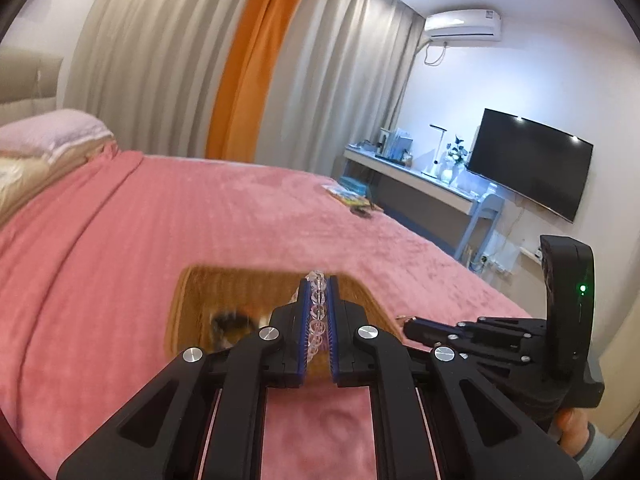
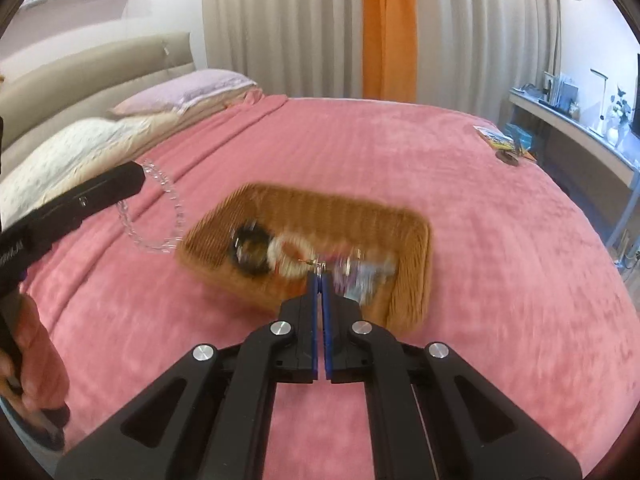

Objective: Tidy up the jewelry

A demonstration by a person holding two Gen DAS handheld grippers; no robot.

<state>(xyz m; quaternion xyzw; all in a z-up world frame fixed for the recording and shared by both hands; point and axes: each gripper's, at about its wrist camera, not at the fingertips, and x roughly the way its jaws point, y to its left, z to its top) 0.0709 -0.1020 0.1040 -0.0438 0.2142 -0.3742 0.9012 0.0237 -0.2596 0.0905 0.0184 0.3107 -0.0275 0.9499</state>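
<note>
My left gripper (image 1: 318,285) is shut on a strand of clear beads (image 1: 319,311) that runs between its blue pads. In the right wrist view the same strand (image 2: 162,216) hangs in a loop from the left gripper (image 2: 138,174), above the pink bedspread and left of the basket. A woven brown basket (image 2: 332,210) lies on the bed, blurred, holding a dark bracelet (image 2: 249,251), a white bracelet (image 2: 286,258) and some purple and silver pieces (image 2: 360,272). My right gripper (image 2: 320,276) is shut, with a small metal piece (image 2: 316,265) pinched at its tips above the basket.
A pink bedspread (image 2: 400,152) covers the bed, with pillows (image 2: 180,92) at the headboard. A booklet and small dark items (image 2: 500,144) lie at the far corner. A desk (image 1: 420,184), a wall TV (image 1: 528,160) and curtains stand beyond. A hand (image 2: 36,344) holds the left gripper's handle.
</note>
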